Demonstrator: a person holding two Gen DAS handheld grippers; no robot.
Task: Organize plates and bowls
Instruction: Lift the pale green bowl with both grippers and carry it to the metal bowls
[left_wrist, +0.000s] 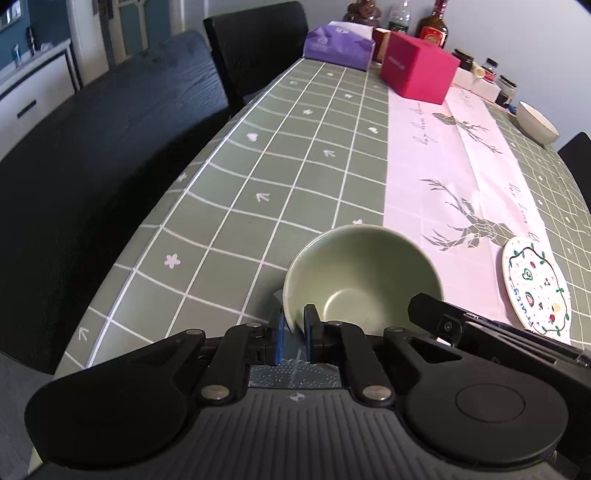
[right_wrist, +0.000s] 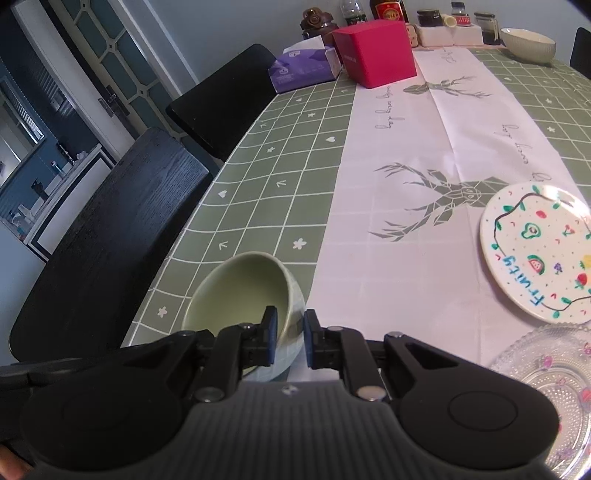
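Observation:
A pale green bowl is held tilted above the green checked tablecloth. My left gripper is shut on its left rim. My right gripper is shut on the same bowl at its right rim; it also shows in the left wrist view at the bowl's right. A white plate painted with fruit lies on the white runner to the right, also in the left wrist view. A clear glass plate lies near the front right. A second pale bowl stands at the far right.
A pink box, a purple tissue pack, bottles and jars stand at the table's far end. Black chairs line the left side along the table edge.

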